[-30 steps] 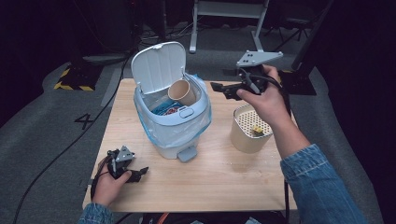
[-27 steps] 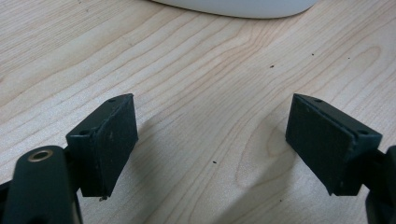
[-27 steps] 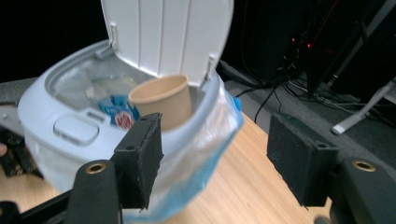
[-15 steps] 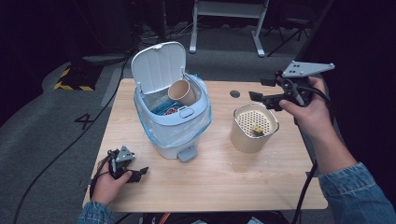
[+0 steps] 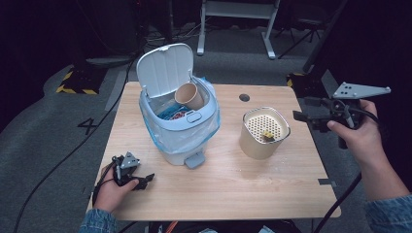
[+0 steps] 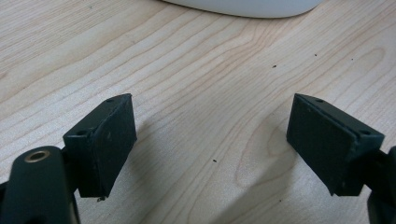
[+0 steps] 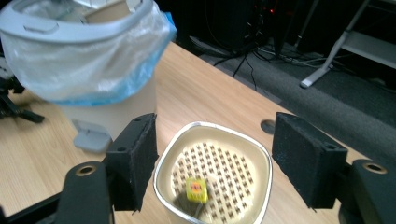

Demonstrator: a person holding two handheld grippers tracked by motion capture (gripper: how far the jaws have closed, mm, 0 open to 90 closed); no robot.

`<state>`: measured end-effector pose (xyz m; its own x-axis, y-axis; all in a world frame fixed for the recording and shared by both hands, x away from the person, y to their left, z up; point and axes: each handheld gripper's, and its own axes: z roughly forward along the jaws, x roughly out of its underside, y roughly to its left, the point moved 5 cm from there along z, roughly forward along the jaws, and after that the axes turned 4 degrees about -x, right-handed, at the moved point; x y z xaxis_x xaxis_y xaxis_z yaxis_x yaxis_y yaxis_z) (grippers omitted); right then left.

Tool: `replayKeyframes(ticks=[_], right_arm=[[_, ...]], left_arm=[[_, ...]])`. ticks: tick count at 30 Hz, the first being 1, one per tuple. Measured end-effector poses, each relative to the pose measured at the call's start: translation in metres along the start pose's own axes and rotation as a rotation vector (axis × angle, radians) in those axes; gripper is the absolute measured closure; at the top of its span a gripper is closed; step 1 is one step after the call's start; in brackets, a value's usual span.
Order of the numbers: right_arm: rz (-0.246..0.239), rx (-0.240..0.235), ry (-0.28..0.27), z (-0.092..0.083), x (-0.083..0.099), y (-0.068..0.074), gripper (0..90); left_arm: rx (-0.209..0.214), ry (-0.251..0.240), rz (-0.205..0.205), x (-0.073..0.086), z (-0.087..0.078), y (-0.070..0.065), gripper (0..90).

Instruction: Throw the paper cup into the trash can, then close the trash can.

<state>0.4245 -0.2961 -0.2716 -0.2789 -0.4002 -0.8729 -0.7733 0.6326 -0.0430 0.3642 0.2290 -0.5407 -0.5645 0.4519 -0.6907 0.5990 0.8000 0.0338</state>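
- Standing at mid tabletop [image 5: 233, 194], a lidded bin [image 5: 180, 131] with a plastic liner holds a paper cup [image 5: 190, 95] and wrappers.
- Right of the bin sits a beige container [image 5: 264, 134]; a small yellow piece [image 7: 196, 190] lies on its perforated insert.
- Right tool [image 5: 311, 116] hangs open, empty, off the tabletop's edge beyond the container.
- Left tool [image 5: 145, 180] rests open, empty, in front of the bin.

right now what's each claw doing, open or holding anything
Left claw: open, nothing between the jaws, low over the table.
Right claw: open, empty, held off the table's right edge.
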Motion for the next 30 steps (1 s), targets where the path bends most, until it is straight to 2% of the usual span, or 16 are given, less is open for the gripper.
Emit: replayKeyframes(ticks=[6,11,13,18,21,23,24,26,30], right_arm=[[0.024,0.008,0.017,-0.005,0.031,-0.005,31.2],[0.064,0.009,0.038,-0.001,0.066,-0.008,29.2],[0.058,0.01,0.057,0.002,0.082,-0.009,26.1],[0.063,0.047,0.117,0.013,0.127,-0.011,25.4],[0.077,0.038,0.129,0.022,0.152,-0.011,25.8],[0.088,0.03,0.154,0.028,0.167,-0.011,25.6],[0.081,0.026,0.169,0.03,0.172,-0.011,25.8],[0.068,0.011,0.191,0.035,0.184,-0.01,26.8],[0.082,0.0,0.214,0.042,0.204,-0.007,26.7]], left_arm=[[0.002,-0.001,-0.001,0.0,0.0,0.0,15.9],[-0.002,-0.003,0.01,0.0,0.0,0.0,16.7],[-0.003,-0.006,0.011,0.0,-0.001,0.0,17.3],[0.006,-0.016,0.015,0.001,-0.004,0.002,28.1],[0.028,-0.013,0.001,0.002,-0.006,0.002,31.6],[0.059,-0.015,-0.019,0.002,-0.008,0.001,32.2],[0.064,-0.021,-0.016,0.002,-0.01,0.002,32.2],[0.069,-0.03,-0.022,0.002,-0.012,0.002,32.3],[0.063,-0.025,-0.019,0.002,-0.013,0.001,31.8]])
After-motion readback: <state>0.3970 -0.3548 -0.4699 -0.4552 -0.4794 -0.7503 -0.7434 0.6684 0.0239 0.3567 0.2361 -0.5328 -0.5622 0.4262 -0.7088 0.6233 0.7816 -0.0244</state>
